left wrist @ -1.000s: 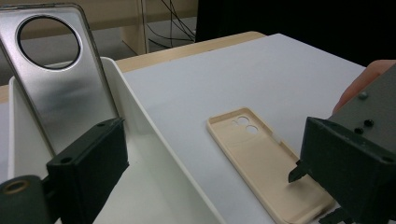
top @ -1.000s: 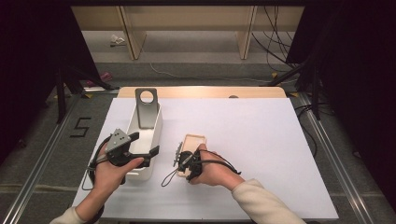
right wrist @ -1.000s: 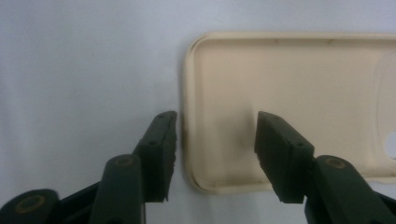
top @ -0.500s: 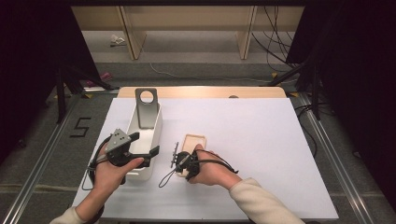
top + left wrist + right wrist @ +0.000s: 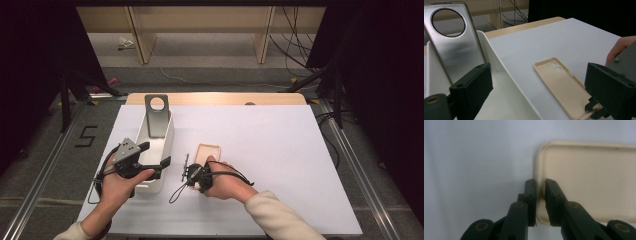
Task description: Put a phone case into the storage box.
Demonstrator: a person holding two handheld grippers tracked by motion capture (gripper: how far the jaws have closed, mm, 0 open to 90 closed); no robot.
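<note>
Two black jaws of the right gripper [image 5: 540, 192] have just been closing and pinch the beige phone case's [image 5: 589, 177] rim on the white table [image 5: 280, 150], while the left gripper [image 5: 152, 160] stands open over the white tray [image 5: 162, 142] holding an upright grey case [image 5: 157, 115].

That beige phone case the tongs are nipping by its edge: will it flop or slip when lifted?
The phone case looks thin and hollow, so probably light and slightly bendy. Pinched only at one rim by the right tongs, it may droop or twist.
</note>
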